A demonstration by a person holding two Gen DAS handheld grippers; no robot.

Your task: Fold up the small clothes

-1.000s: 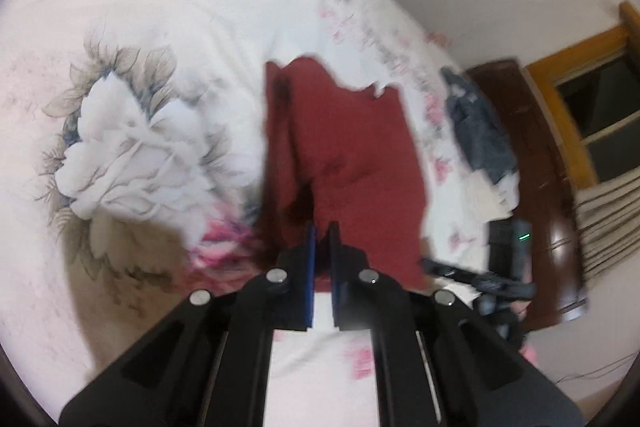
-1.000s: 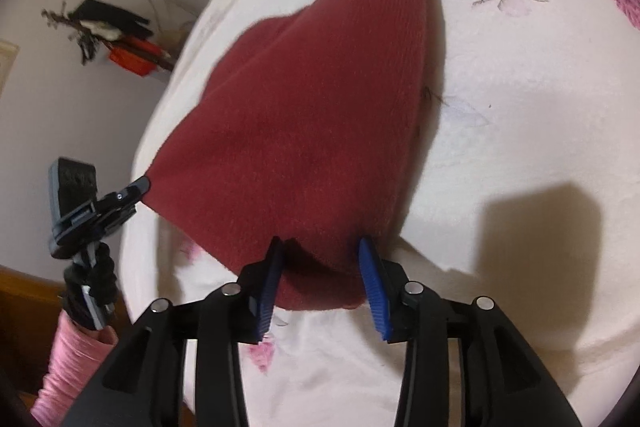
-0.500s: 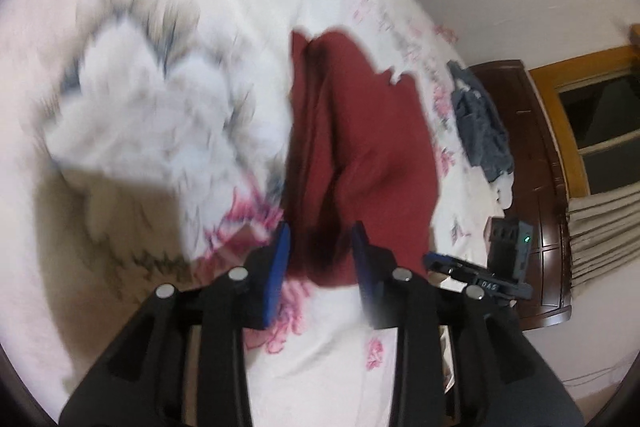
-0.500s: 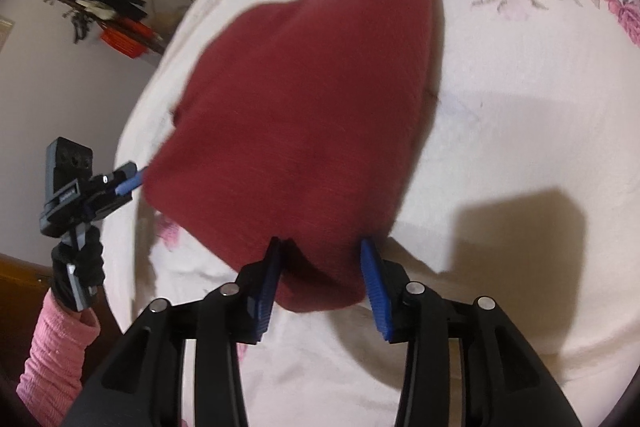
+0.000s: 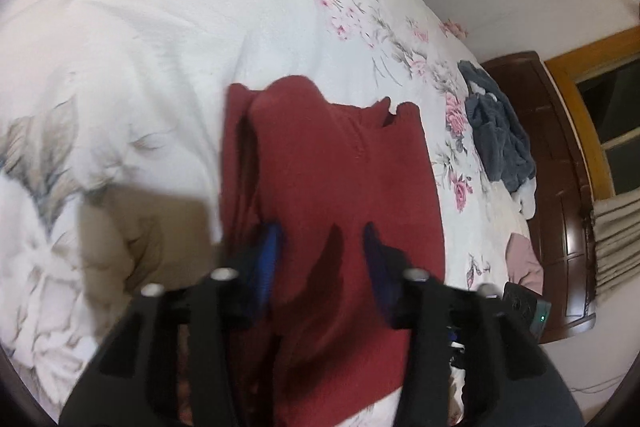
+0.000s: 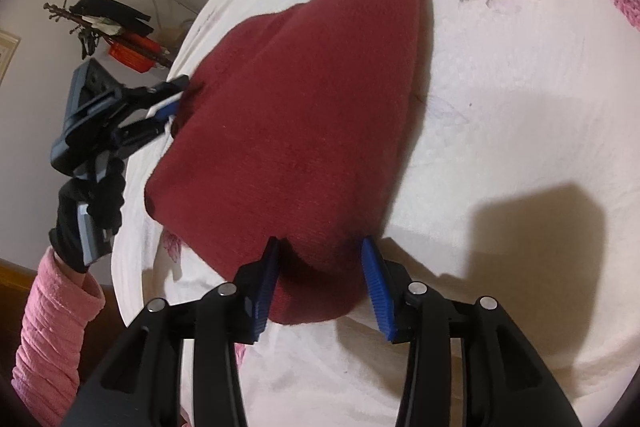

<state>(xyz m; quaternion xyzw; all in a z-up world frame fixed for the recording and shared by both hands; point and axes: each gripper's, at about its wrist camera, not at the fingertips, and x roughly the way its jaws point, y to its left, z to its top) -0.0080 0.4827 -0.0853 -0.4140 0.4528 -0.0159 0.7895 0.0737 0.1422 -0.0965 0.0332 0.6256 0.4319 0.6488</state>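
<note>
One red garment (image 5: 332,163); two grippers (both open)

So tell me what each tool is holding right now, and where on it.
Nothing is held. Both the left tool and the right tool are open, straddling edges of the red garment on the bed.

Indoor light, warm and fairly dim; your left wrist view is motion-smeared, the left gripper (image 5: 320,243) soft-edged. Right wrist view sharp. Hard gripper shadows fall on the bedspread (image 6: 520,107). Fisheye bends the edges, corners black.
</note>
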